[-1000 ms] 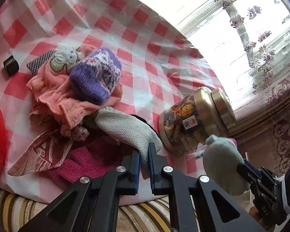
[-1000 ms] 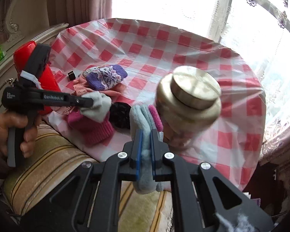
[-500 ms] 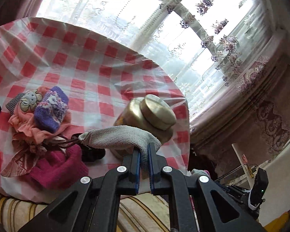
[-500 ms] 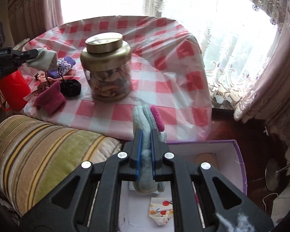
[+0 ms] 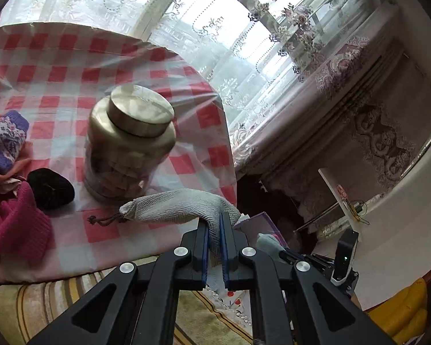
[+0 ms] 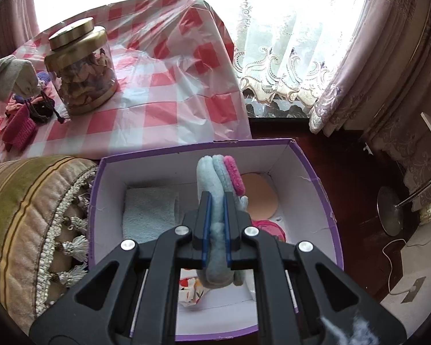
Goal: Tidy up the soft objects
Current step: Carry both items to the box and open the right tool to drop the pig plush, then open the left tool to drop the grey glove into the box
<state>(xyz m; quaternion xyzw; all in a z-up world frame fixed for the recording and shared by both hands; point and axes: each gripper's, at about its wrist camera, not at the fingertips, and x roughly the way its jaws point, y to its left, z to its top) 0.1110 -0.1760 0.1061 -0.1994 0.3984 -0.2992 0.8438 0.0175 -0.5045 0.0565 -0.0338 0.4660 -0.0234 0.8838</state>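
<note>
My left gripper (image 5: 214,221) is shut on a grey herringbone drawstring pouch (image 5: 175,205) and holds it in the air above the table's front edge. The pouch also shows in the right wrist view (image 6: 13,79). My right gripper (image 6: 215,201) is shut on a pale blue fleece glove with a pink cuff (image 6: 218,178) and holds it over the open purple box (image 6: 324,201) on the floor. In the box lie a folded blue towel (image 6: 149,215), a beige round pad (image 6: 260,198) and a pink item (image 6: 268,227).
A gold-lidded jar (image 5: 126,146) stands on the checked tablecloth (image 5: 71,66). Left of it lie a black scrunchie (image 5: 50,188), a magenta knit (image 5: 11,227) and a purple knitted sock (image 5: 4,141). A striped tasselled cushion (image 6: 28,215) lies between the table and the box.
My left gripper has lifted the grey pouch off the pile and swung right. My right gripper has carried the glove from beside the jar down over the purple box.
</note>
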